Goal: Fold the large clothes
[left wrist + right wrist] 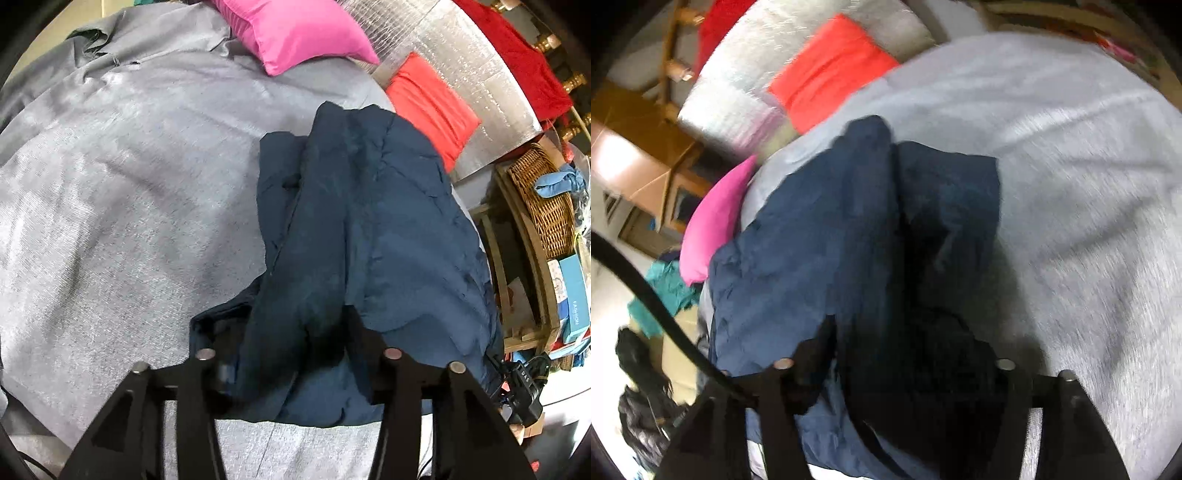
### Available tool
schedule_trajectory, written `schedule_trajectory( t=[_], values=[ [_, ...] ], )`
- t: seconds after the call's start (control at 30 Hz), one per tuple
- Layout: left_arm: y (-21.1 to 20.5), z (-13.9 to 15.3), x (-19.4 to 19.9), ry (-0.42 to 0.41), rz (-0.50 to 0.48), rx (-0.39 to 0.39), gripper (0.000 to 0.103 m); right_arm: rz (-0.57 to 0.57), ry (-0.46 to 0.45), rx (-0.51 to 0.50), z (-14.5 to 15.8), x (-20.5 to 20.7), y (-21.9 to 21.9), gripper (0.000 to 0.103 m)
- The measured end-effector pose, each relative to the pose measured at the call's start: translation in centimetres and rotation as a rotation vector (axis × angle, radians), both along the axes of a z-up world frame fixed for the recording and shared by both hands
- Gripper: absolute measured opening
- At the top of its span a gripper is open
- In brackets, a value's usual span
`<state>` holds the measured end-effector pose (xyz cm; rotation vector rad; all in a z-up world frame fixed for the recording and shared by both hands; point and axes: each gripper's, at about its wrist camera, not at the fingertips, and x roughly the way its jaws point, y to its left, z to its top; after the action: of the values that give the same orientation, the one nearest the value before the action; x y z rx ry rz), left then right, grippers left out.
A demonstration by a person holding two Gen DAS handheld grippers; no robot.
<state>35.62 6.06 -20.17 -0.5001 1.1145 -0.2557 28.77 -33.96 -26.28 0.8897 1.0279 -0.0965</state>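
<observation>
A large dark blue garment (369, 221) lies bunched in long folds on a grey bed sheet (110, 203). In the left wrist view its near end drapes over and between the fingers of my left gripper (288, 343), whose jaws stand apart with loose cloth in the gap. The right wrist view is blurred. There the same garment (831, 240) lies under and between the fingers of my right gripper (905, 336). Those jaws also stand wide. The right fingertip is lost in dark folds.
A pink pillow (295, 33) and a red pillow (432, 107) lie at the head of the bed by a silver quilted panel (461, 48). A wicker basket (543, 199) and boxes crowd a shelf beside the bed. Teal cloth (665, 295) lies off the bed's edge.
</observation>
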Motion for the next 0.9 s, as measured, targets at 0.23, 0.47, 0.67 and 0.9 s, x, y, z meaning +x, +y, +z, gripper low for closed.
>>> schedule_trajectory(
  t=[0.23,0.47,0.67,0.9],
  values=[
    [1.7,5.4,-2.0,-0.278,0.123,0.115,0.069,-0.153,-0.175,-0.208,6.5,-4.9,-1.7,0.068],
    [-5.8,3.6,-0.8,-0.262,-0.099,0.351,0.069,0.182,-0.205,-0.332,6.6,-2.5,7.2,0.049],
    [-6.6,1.5,0.7,-0.182,-0.118,0.422,0.075,0.26,-0.045,-0.338,3.5,0.1,8.3,0.049],
    [-6.4,3.5,2.4,-0.251,-0.058,0.342,0.075,0.136,-0.15,-0.344,5.4,2.8,6.0,0.049]
  ],
)
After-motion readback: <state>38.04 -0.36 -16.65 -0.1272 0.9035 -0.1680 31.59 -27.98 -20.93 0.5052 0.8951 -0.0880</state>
